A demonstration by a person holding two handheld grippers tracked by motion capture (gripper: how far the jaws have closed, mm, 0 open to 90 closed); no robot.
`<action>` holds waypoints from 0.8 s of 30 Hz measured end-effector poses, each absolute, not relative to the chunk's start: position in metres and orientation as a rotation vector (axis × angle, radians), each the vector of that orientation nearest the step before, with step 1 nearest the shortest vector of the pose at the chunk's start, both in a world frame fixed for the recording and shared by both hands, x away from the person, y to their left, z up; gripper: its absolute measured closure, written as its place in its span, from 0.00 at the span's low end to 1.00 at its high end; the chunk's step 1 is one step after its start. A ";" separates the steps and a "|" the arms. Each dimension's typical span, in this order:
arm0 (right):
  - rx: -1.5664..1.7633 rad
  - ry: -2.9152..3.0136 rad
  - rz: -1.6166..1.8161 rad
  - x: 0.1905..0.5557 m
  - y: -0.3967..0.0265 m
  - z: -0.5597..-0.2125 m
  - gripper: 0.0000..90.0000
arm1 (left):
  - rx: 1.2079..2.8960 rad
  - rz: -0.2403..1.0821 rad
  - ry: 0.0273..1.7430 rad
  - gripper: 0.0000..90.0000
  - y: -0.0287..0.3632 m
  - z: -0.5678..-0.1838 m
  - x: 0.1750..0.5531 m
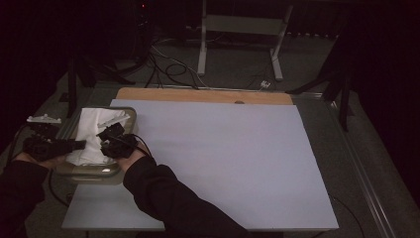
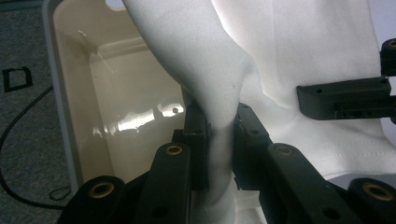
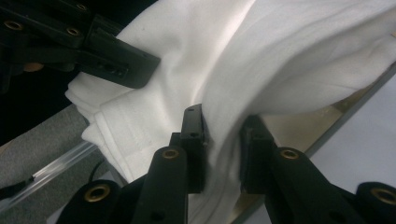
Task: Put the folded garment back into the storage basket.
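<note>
A white cloth [image 1: 94, 130] lies bunched in a beige plastic bin [image 1: 89, 172] at the table's left edge. My left gripper [image 1: 79, 145] reaches in from the left and is shut on a fold of the cloth [image 2: 205, 84], which rises between its jaws. My right gripper [image 1: 110, 141] comes from the right, shut on another fold of the cloth [image 3: 224, 93]. In the left gripper view the right gripper's fingers [image 2: 345, 98] lie on the cloth at the right. In the right gripper view the left gripper's fingers [image 3: 112, 58] press the cloth at upper left.
A large pale sheet [image 1: 223, 158] covers the table, with a wooden strip [image 1: 203, 95] along its far edge. Metal stand legs [image 1: 237, 34] and cables [image 1: 168, 69] lie on the floor behind. The bin's inner wall [image 2: 126, 107] is glossy.
</note>
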State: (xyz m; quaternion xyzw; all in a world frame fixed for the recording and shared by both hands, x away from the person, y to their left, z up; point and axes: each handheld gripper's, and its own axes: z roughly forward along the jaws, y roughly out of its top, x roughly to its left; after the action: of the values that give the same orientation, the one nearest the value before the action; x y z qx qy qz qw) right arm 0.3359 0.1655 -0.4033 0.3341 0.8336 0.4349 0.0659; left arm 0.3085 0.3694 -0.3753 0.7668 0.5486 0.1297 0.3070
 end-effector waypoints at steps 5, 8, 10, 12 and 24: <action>1.021 2.494 1.292 0.334 0.171 -0.406 0.84 | 2.040 0.357 1.460 0.87 0.372 -0.378 0.311; 1.032 2.483 1.284 0.334 0.175 -0.407 0.84 | 2.038 0.359 1.463 0.86 0.373 -0.379 0.313; 1.037 2.475 1.285 0.334 0.176 -0.408 0.84 | 2.032 0.358 1.467 0.86 0.375 -0.380 0.314; 1.050 2.467 1.286 0.334 0.177 -0.409 0.84 | 2.033 0.359 1.467 0.86 0.375 -0.381 0.315; 1.080 2.460 1.268 0.336 0.182 -0.416 0.84 | 2.029 0.372 1.484 0.85 0.376 -0.389 0.319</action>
State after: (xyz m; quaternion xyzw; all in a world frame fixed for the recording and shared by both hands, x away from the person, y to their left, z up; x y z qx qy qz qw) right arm 0.3358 0.1824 -0.4163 0.3623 0.8250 0.4252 0.0854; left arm 0.3192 0.3759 -0.3891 0.7629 0.5577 0.1400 0.2957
